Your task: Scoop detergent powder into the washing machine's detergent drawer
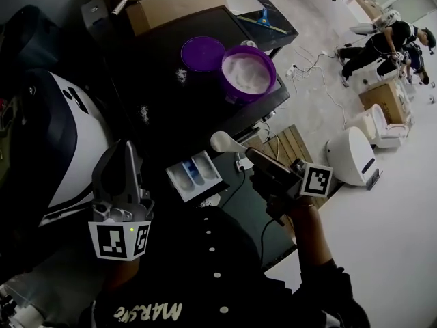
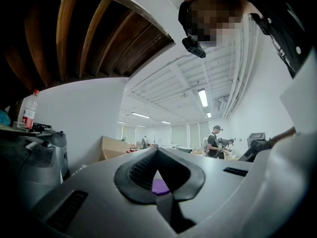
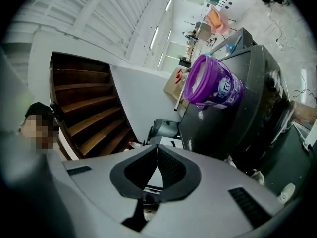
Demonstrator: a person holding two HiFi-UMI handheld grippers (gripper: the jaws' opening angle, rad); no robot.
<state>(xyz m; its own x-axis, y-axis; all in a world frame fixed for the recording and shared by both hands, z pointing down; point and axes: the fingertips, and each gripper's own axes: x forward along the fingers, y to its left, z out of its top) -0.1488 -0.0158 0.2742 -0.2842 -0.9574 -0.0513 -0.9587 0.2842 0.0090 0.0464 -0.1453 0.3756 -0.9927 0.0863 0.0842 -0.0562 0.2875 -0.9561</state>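
A purple tub (image 1: 247, 74) of white detergent powder stands open on the dark washing machine top (image 1: 171, 101), its purple lid (image 1: 203, 52) lying beside it. The detergent drawer (image 1: 196, 174) is pulled out below the front edge. My right gripper (image 1: 251, 154) is shut on the handle of a white scoop (image 1: 222, 141), which hangs just above and right of the drawer. In the right gripper view the tub (image 3: 213, 86) is ahead of the shut right gripper (image 3: 156, 148). My left gripper (image 1: 128, 145) is shut and empty, left of the drawer; past its tips (image 2: 157, 152) the lid (image 2: 159, 186) shows.
A cardboard box (image 1: 174, 5) sits at the back of the machine top. A white and dark appliance (image 1: 61, 135) stands at the left. On the floor at the right are a wooden pallet (image 1: 290, 145), white units (image 1: 355, 157), cables and crouching people (image 1: 382, 43).
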